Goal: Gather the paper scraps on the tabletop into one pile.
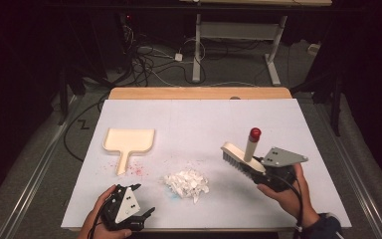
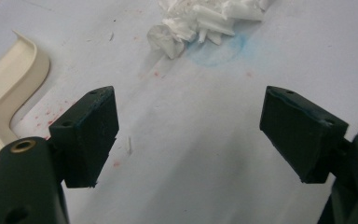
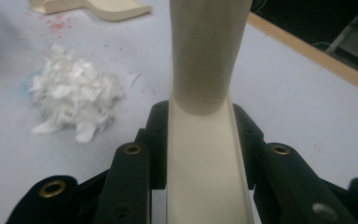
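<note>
a: in the high view, where is the brush?
b: the brush [image 1: 238, 158] is right of centre, lifted off the white worktop [image 1: 199, 119], its cream head clenched in the right gripper [image 1: 258, 175]; the red-capped handle points up. the heap of paper scraps [image 1: 187, 183] lies at lower centre, the cream dustpan [image 1: 128, 142] at centre left. the left gripper [image 1: 138, 201] sits at the lower left.

a: and the left gripper view?
b: the left gripper [image 2: 189, 133] is released, jaws wide apart over bare worktop [image 2: 191, 154], with the scraps [image 2: 200, 21] at the top and the dustpan [image 2: 7, 88] at the left edge.

a: the right gripper view?
b: the right gripper [image 3: 205, 135] grasps the brush [image 3: 207, 84] up the middle of the frame. the scraps [image 3: 72, 93] lie at centre left, the dustpan [image 3: 102, 7] at the top left.
</note>
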{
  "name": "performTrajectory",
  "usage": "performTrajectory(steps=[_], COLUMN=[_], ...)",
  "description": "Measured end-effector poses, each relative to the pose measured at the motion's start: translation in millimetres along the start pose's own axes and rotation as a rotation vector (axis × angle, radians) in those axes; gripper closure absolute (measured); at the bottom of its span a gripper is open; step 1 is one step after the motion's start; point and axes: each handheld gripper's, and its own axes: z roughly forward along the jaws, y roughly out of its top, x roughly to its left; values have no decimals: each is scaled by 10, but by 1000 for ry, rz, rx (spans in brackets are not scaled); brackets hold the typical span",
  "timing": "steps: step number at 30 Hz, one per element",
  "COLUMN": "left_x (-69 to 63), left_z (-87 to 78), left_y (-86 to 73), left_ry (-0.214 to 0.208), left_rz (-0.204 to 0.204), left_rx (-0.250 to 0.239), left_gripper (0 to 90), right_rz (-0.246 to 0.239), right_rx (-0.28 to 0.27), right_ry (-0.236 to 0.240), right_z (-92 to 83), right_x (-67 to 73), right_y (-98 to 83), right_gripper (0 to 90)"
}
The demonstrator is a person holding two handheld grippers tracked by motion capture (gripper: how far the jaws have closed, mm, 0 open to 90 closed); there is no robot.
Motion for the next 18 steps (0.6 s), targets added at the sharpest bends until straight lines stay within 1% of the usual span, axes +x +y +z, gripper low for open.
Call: performTrajectory(steps=[1, 3, 5, 7, 11, 13, 14, 15, 16, 17, 18], left_x=[-3, -7, -5, -6, 3, 9, 11, 12, 13, 14, 14], left_z=[4, 10, 16, 24, 26, 27, 30, 32, 32, 32, 33], left_y=[3, 9, 13, 17, 21, 20, 20, 20, 21, 22, 22], left_ry=[1, 0, -1, -2, -3, -4, -5, -5, -5, -4, -5], left_rz=[-1, 0, 4, 4, -3, -8, -10, -11, -11, -11, -11], left_rx=[-2, 0, 6, 8, 5, 3, 3, 4, 4, 4, 3], left_gripper=[182, 182, 182, 182, 182, 182, 182, 182, 182, 182, 182], right_rz=[-3, 8, 13, 22, 36, 45, 42, 26, 25, 25, 20], right_rx=[10, 24, 49, 70, 101, 108, 122, 141, 151, 164, 188], right_ry=[20, 49, 98, 129, 145, 153, 166, 181, 187, 203, 225], right_z=[-54, -158, -247, -324, -443, -481, -487, -488, -483, -469, -444], right_x=[-17, -43, -64, -79, -105, -118, -122, -122, -118, -120, -128], right_y=[-34, -106, -170, -230, -325, -365, -380, -393, -403, -409, -411], right_gripper=[673, 673, 671, 671, 671, 671, 671, 671, 671, 672, 671])
